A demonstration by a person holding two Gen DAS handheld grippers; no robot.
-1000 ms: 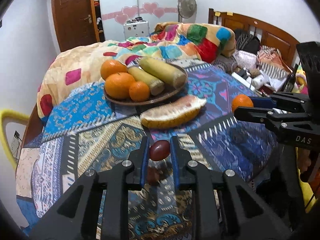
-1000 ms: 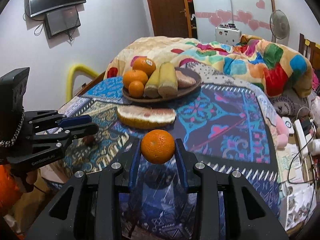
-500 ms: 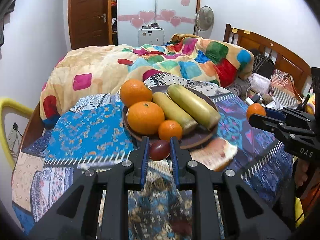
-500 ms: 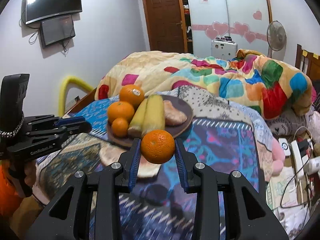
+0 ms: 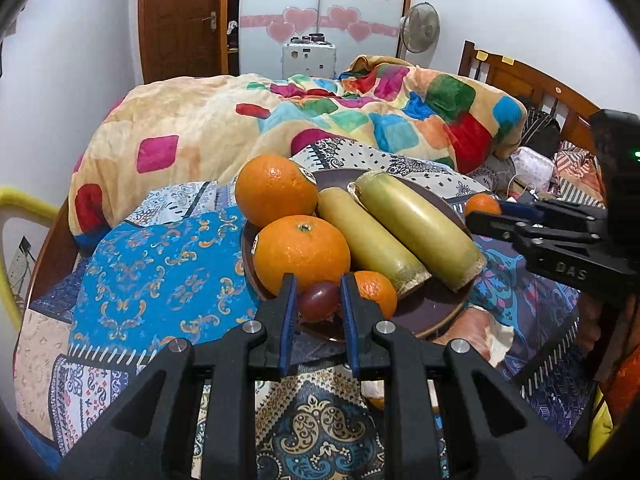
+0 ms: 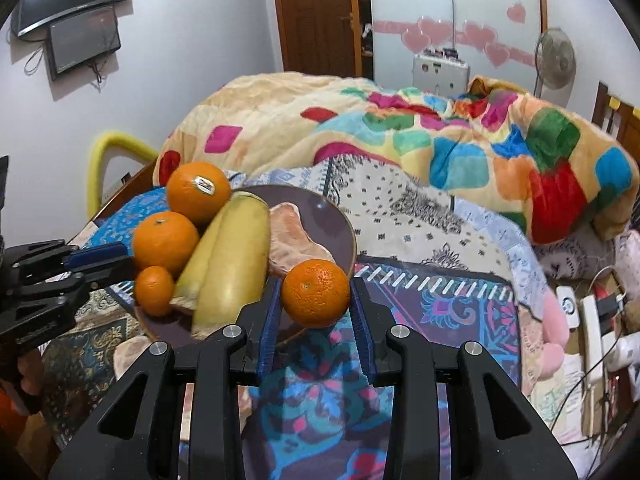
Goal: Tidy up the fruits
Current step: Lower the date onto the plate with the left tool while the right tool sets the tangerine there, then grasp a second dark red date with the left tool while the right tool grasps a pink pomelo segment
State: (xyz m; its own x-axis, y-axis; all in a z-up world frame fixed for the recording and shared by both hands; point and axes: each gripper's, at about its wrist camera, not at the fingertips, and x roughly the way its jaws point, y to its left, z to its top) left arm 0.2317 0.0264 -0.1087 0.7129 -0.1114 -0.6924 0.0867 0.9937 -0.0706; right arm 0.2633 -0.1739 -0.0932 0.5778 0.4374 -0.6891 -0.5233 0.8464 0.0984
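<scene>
My left gripper point(image 5: 318, 300) is shut on a small dark red fruit point(image 5: 319, 301) and holds it over the near rim of the brown plate point(image 5: 436, 312). The plate carries two big oranges point(image 5: 302, 254), a small orange point(image 5: 376, 292) and two yellow-green stalks point(image 5: 420, 230). My right gripper point(image 6: 316, 300) is shut on an orange point(image 6: 316, 294) at the plate's right rim point(image 6: 344, 224). A pale fruit piece point(image 6: 298, 246) lies on the plate. The right gripper also shows in the left wrist view point(image 5: 486, 222), and the left gripper in the right wrist view point(image 6: 108, 264).
A peeled fruit piece point(image 5: 476, 330) lies on the patterned cloth point(image 5: 160, 280) by the plate's near right side. A colourful quilt point(image 5: 360, 120) is heaped behind. A wooden headboard point(image 5: 532, 88) and clutter with cables point(image 6: 592, 312) are at the right. A yellow tube point(image 6: 116, 148) stands at left.
Both grippers have moved forward to the plate with their fruits. The red fruit went from before the plate to over its near rim; the orange reached the plate's right rim.
</scene>
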